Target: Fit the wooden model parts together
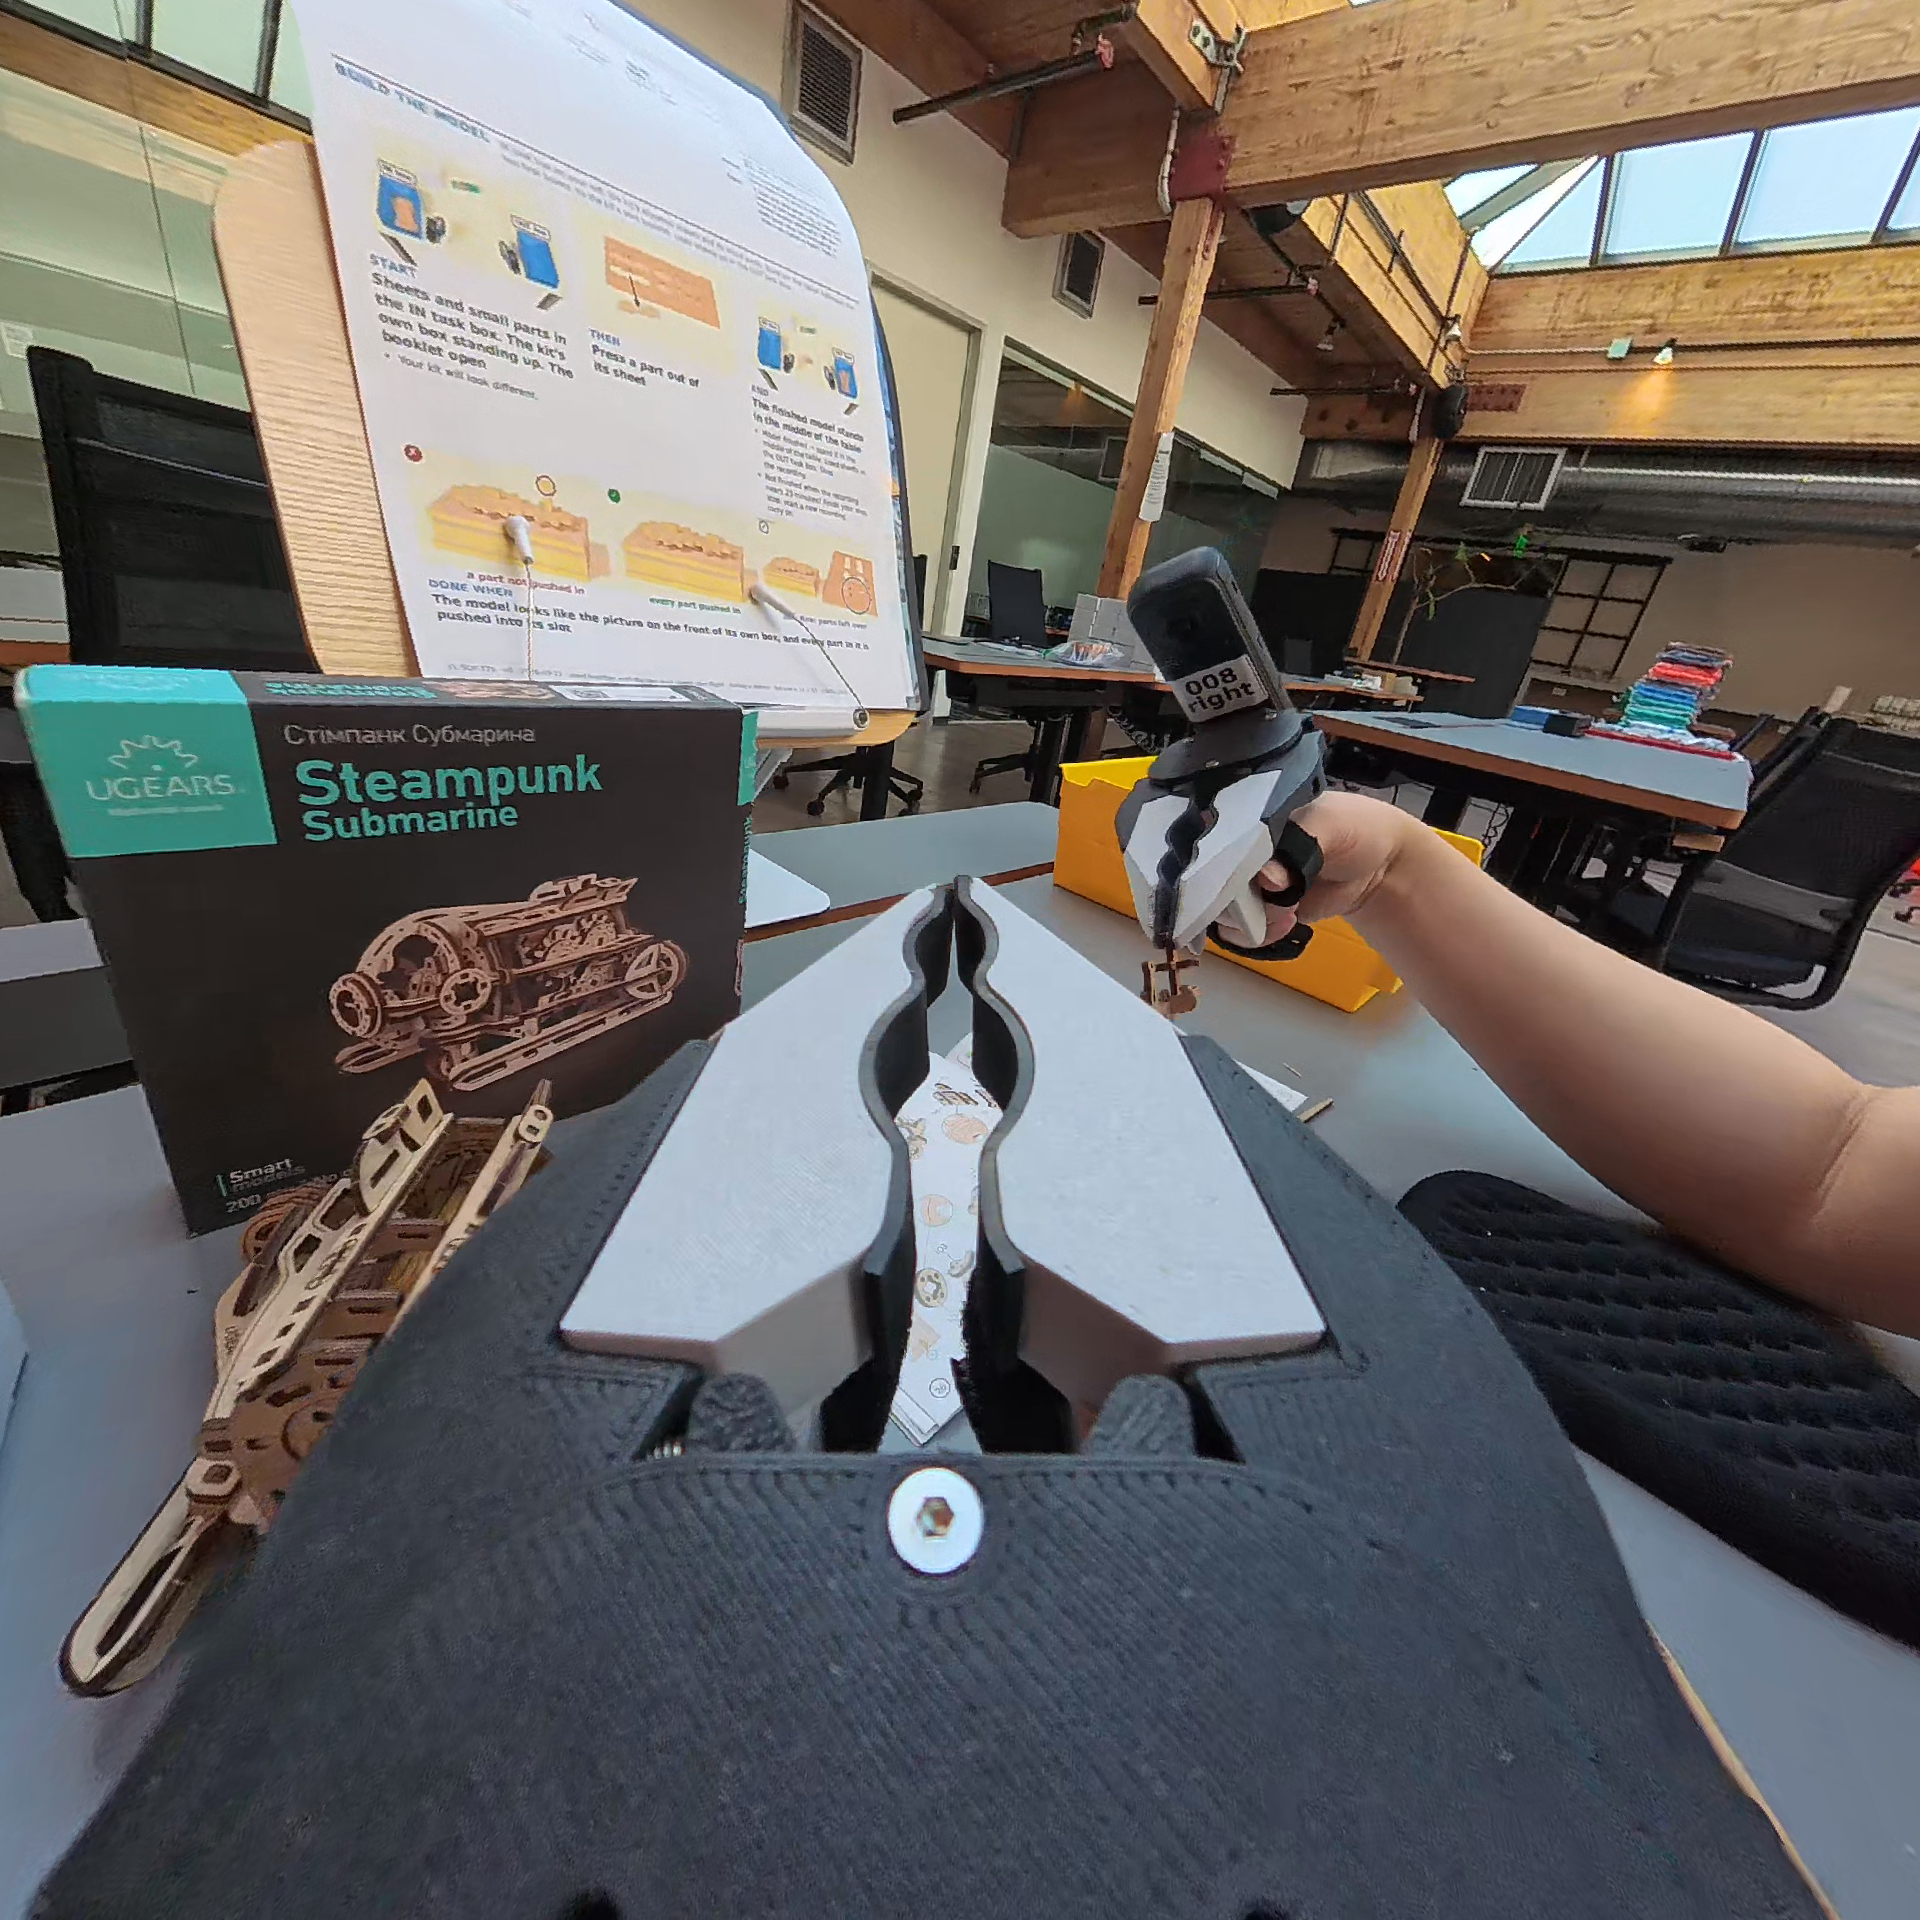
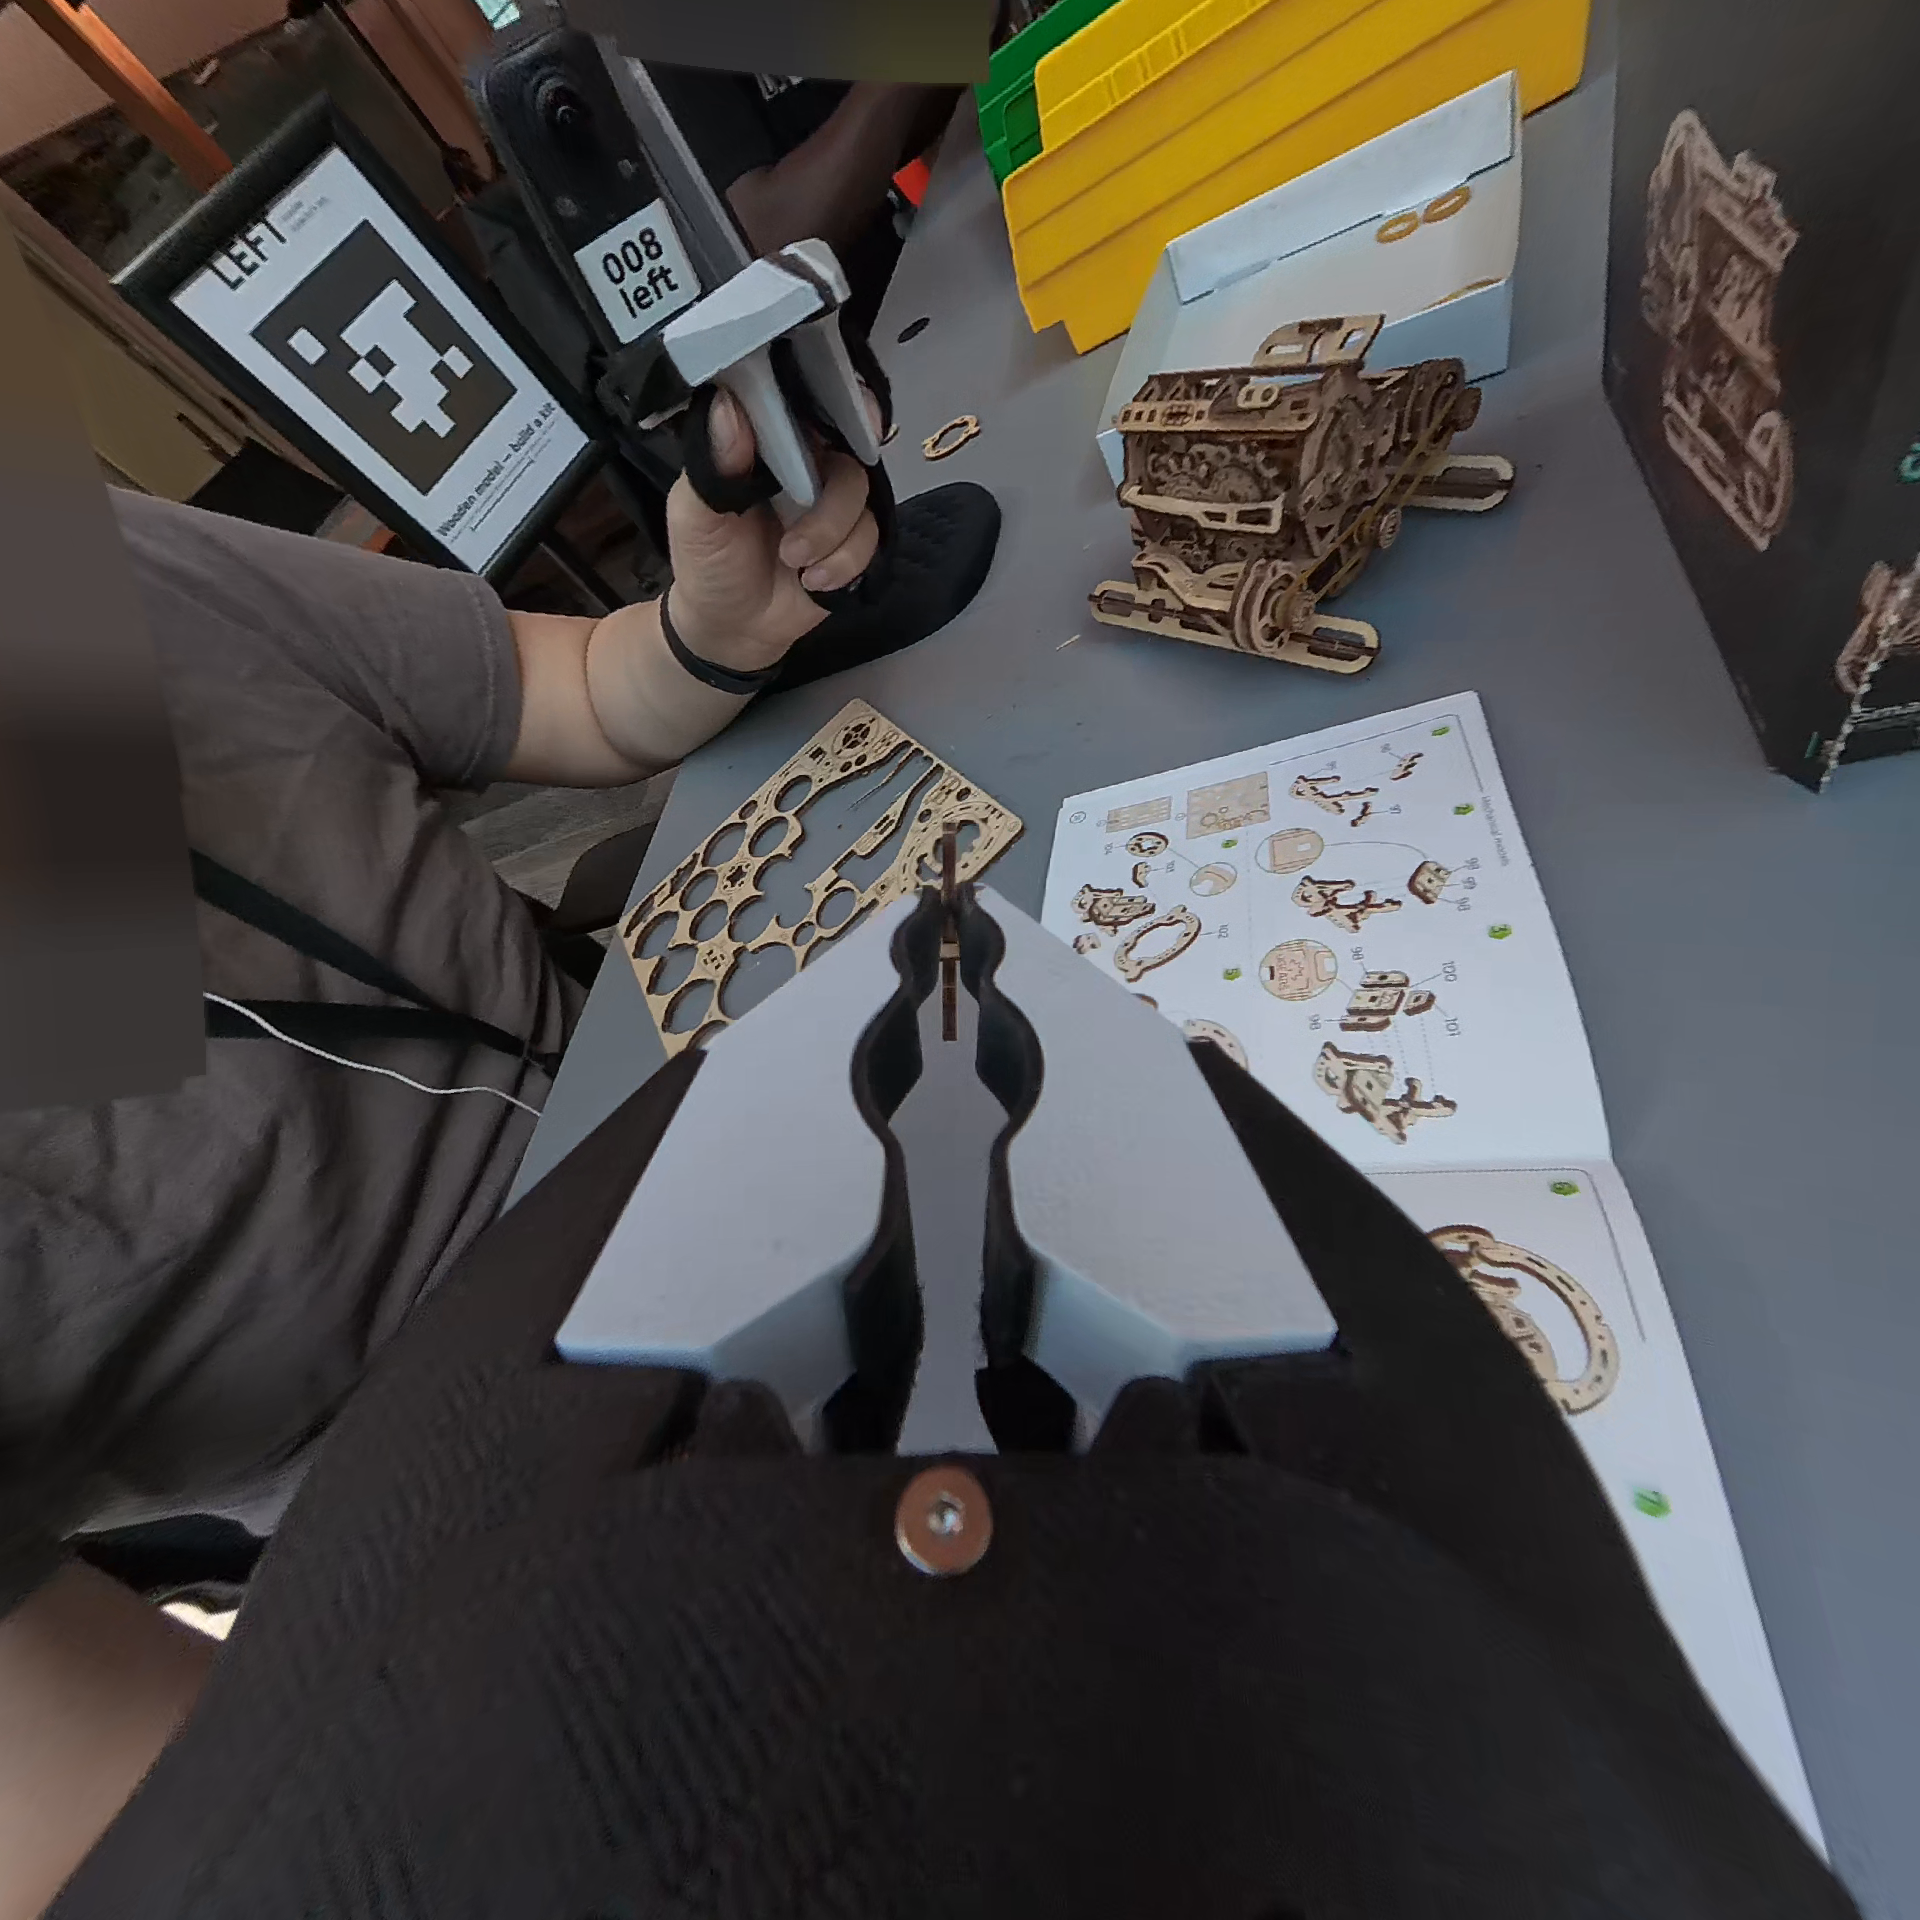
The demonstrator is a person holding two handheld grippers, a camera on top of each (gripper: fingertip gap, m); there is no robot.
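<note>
My right gripper is shut on a thin, flat wooden part held edge-on above a punched-out wooden sheet. In the left wrist view the right gripper hangs over the table with the small part dangling from its tips. My left gripper is shut and empty, held above the open booklet. It also shows in the right wrist view, raised at the left. The part-built wooden model stands on its skids on the grey table, and shows at lower left in the left wrist view.
The instruction booklet lies open to the right of the sheet. The dark kit box stands behind the model. Yellow bins, a white box, a loose wooden ring and black mats are on the table. An instruction board stands behind. My left gripper is the nearer one to the part-built wooden model: about 15 centimetres, against 20 centimetres.
</note>
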